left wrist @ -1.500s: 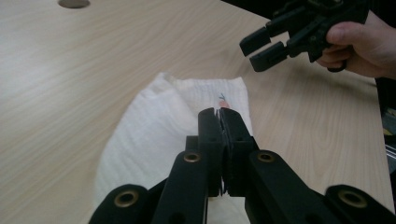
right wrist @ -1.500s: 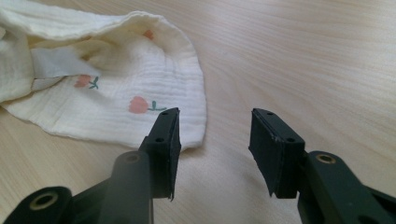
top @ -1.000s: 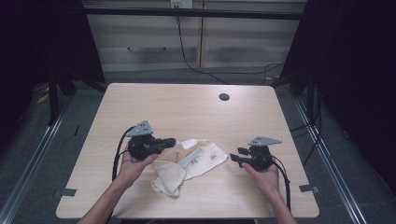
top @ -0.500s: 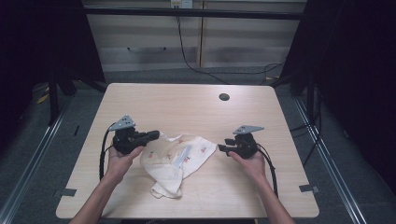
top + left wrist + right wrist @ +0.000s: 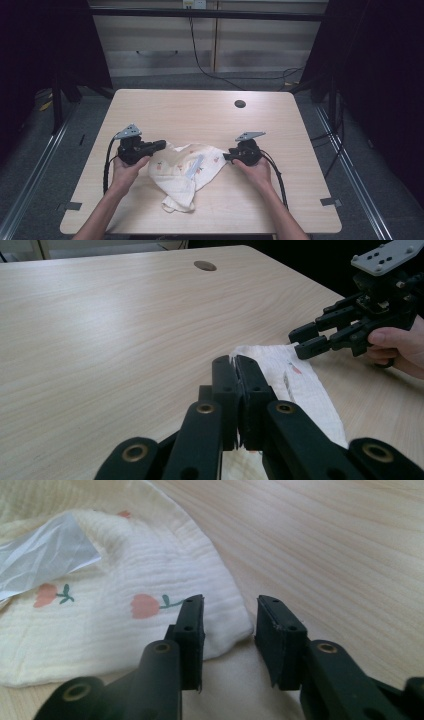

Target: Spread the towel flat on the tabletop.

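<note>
Moved since a second ago: both my hands slid toward the left side of the table (image 5: 165, 107), and the cloth (image 5: 187, 167) got dragged along and spread wider between them; my right gripper's jaws have just been closing, with the cloth's corner coming in between them.
Table: bare light wood apart from the cloth, with a dark round cap (image 5: 240, 104) well apart near the far edge.
Cloth: cream muslin with little tulip prints, lying rumpled near my edge of the table, between the two grippers, with a clear plastic strip (image 5: 42, 550) on top.
Left hand pose: wrist low, left gripper (image 5: 235, 362) pointing level across the table toward the other gripper, clamped tight on a cloth edge.
Right hand pose: right gripper (image 5: 229, 612) low and level, aimed at the cloth's rounded corner; jaws about half apart, pads not pressing yet as far as I can see.
Risk, big one: if I pull apart before the right side bites, the corner slips out and the whole thing bunches toward the left.
Risk, smaller: jaws riding too low could scrape the table and catch just one layer.
Risk, tiny: that plastic strip might slide off.
</note>
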`<act>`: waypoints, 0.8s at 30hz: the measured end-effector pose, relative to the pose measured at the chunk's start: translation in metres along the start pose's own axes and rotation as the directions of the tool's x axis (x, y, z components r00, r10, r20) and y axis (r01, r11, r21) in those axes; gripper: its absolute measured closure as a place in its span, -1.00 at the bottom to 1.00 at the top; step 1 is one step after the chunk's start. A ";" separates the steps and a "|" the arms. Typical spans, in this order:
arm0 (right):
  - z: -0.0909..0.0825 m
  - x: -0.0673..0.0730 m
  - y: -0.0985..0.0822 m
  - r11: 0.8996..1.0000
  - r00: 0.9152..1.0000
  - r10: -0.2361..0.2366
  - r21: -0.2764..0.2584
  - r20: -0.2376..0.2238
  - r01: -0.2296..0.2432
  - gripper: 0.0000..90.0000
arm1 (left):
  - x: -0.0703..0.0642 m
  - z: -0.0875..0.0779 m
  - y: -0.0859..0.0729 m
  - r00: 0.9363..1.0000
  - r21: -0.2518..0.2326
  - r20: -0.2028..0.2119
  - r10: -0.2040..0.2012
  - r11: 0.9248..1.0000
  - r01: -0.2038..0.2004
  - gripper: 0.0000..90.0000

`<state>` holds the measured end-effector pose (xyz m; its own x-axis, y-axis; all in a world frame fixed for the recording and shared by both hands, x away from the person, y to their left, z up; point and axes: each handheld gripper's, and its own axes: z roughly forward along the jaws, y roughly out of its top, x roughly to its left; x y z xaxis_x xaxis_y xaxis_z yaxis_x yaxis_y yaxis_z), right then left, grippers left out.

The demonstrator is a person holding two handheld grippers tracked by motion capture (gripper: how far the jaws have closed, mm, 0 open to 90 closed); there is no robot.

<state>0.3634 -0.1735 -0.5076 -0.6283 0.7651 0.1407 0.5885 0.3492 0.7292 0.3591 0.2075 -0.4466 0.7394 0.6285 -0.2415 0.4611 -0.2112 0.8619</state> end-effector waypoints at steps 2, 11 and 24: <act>0.001 0.002 -0.001 1.000 1.000 -0.007 -0.006 -0.001 0.007 0.69 | 0.000 0.001 -0.001 1.000 0.005 -0.002 0.000 1.000 0.000 0.96; -0.008 -0.001 0.001 0.998 1.000 0.025 -0.065 -0.006 -0.025 0.97 | 0.005 0.000 -0.004 1.000 0.008 -0.021 -0.016 1.000 0.016 0.97; -0.062 0.002 0.018 0.974 1.000 0.023 -0.224 -0.013 -0.026 0.98 | 0.000 -0.017 0.007 1.000 -0.079 -0.019 -0.005 0.997 0.003 0.97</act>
<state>0.3410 -0.1998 -0.4528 -0.6210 0.7660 0.1663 0.4754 0.1994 0.8569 0.3538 0.2184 -0.4326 0.7278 0.6435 -0.2372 0.4234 -0.1494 0.8936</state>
